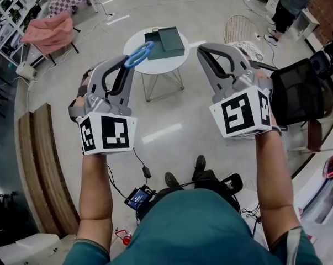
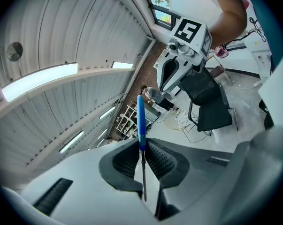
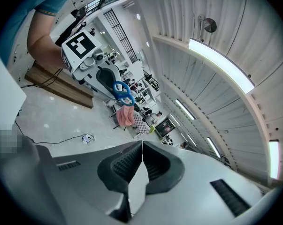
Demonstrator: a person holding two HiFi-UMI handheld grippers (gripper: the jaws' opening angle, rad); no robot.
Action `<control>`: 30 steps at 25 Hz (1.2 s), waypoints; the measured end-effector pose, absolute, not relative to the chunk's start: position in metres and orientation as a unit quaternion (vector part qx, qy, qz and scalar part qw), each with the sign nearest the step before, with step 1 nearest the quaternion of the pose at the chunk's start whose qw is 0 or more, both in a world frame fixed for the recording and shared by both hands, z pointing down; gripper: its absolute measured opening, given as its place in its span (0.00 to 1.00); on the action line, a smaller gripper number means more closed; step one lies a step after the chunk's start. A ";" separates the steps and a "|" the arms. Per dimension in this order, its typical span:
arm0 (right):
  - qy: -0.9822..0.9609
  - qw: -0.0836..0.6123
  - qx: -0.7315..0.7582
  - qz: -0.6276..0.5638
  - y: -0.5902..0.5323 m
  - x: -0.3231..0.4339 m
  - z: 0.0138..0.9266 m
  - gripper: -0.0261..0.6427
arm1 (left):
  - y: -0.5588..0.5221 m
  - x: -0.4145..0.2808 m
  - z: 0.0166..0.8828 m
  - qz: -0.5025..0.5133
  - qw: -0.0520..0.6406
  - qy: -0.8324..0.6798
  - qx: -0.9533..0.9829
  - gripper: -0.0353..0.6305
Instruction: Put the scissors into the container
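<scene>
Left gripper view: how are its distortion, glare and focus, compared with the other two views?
Left gripper view: strong fisheye bending, ceiling light blown out, scissors sharp, edge-on. Right gripper view: same bending, bright light strip. Head view: milder curving, even light, soft reflections on the floor.

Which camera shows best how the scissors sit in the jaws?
Left gripper view: the scissors stand edge-on, clamped between its jaws. Head view shows only a blue handle loop; right gripper view shows the loops small.

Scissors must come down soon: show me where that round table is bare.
Bare: the white strip between the green container and the round table's near rim, plus its left edge. Crowded: centre and right, filled by the container. The scissors hide part of it.
</scene>
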State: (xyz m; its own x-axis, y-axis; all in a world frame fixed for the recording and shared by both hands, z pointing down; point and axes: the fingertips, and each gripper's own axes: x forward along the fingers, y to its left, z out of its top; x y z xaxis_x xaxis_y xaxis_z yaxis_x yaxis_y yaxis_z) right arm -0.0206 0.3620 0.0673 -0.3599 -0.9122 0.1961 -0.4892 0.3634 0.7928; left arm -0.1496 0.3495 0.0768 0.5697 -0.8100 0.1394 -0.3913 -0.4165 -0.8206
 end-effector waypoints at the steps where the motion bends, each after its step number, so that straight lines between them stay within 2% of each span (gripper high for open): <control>1: -0.759 0.327 0.461 -0.324 0.358 -0.019 0.069 0.09 | 0.346 -0.148 0.078 -0.272 0.386 0.377 -0.797 0.13; 30: -0.819 0.267 0.379 -0.337 0.171 0.072 0.089 0.09 | 0.187 -0.048 0.093 -0.331 0.354 0.445 -0.753 0.13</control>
